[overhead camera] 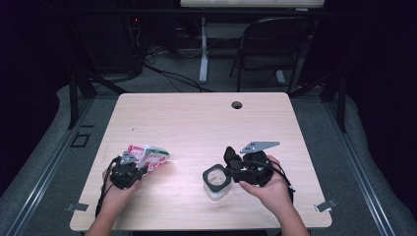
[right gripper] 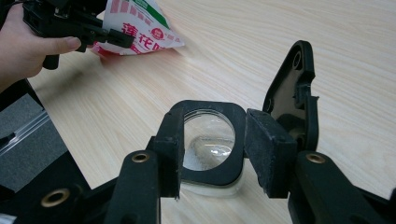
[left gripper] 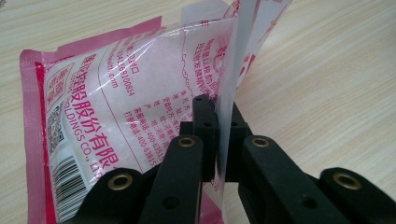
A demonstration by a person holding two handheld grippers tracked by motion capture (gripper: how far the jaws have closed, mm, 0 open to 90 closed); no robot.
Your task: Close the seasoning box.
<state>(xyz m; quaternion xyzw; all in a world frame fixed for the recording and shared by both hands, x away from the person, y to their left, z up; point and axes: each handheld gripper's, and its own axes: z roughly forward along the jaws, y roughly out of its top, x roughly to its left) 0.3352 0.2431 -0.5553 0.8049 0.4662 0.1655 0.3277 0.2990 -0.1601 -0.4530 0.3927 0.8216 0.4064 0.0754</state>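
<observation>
Work in hand: as I read it, getting the white grains from the bag (left gripper: 121, 121) into the jar (overhead camera: 217, 182) — bag to my left, jar to my right

Left gripper (left gripper: 219, 140): pressed together on an edge of the bag, the film pinched flat between the pads; the bag stands up ahead of the jaws, its far corner on the table (overhead camera: 196, 123)

Right gripper (right gripper: 212, 149): jaws set around the jar's black collar from both sides; I judge it a steadying grip, though the near pad's contact isn't plain to me

Jar: upright on the table between the right jaws, flip lid (right gripper: 294, 93) swung back just past them, mouth open — a little white residue at the bottom, otherwise empty as far as I can see

Done: bag gripped, jar opened and held

Left: lift the bag, carry it over to the jar, tip it; I can't tell whether the bag is already cut open

Distance: bag and jar well apart
</observation>
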